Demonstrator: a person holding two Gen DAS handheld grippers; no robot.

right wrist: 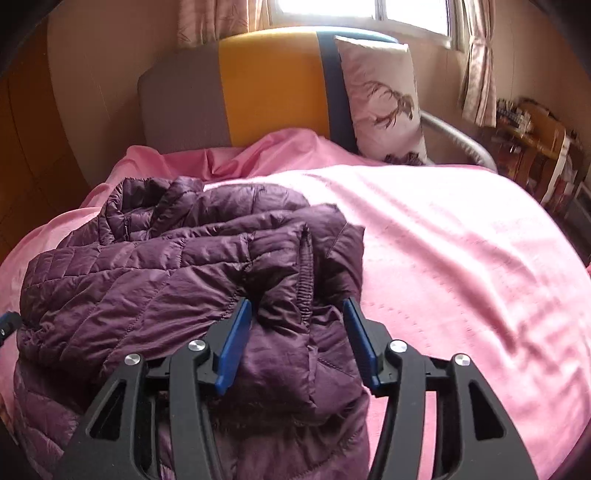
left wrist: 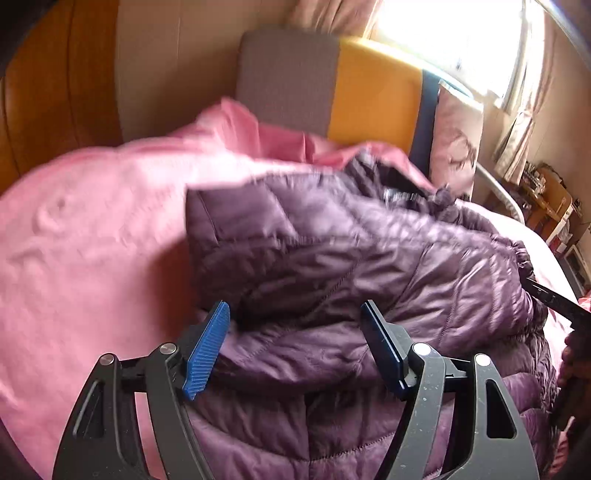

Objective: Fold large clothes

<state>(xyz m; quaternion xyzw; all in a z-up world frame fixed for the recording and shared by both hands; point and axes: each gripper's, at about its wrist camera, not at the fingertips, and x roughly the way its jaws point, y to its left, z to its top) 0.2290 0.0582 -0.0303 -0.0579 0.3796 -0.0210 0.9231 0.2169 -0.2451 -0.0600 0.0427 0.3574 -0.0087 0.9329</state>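
A purple quilted jacket (left wrist: 369, 258) lies crumpled and partly folded on the pink bedspread (left wrist: 92, 258). My left gripper (left wrist: 294, 306) hovers over the jacket's near part with its blue pads (left wrist: 207, 350) wide apart, the fabric bulging below them and not pinched. In the right wrist view the jacket (right wrist: 147, 266) fills the left half. My right gripper (right wrist: 297, 301) stands open over a sleeve end with an elastic cuff (right wrist: 304, 273). The sleeve lies between the pads (right wrist: 362, 343), and the right pad is clear of it.
A headboard (right wrist: 269, 85) in grey, yellow and blue stands at the back, with a patterned pillow (right wrist: 384, 99) leaning on it. A curtained window (right wrist: 362, 14) is behind. Cluttered shelves (right wrist: 532, 136) stand at the right. Bare pink bedspread (right wrist: 461, 258) spreads right of the jacket.
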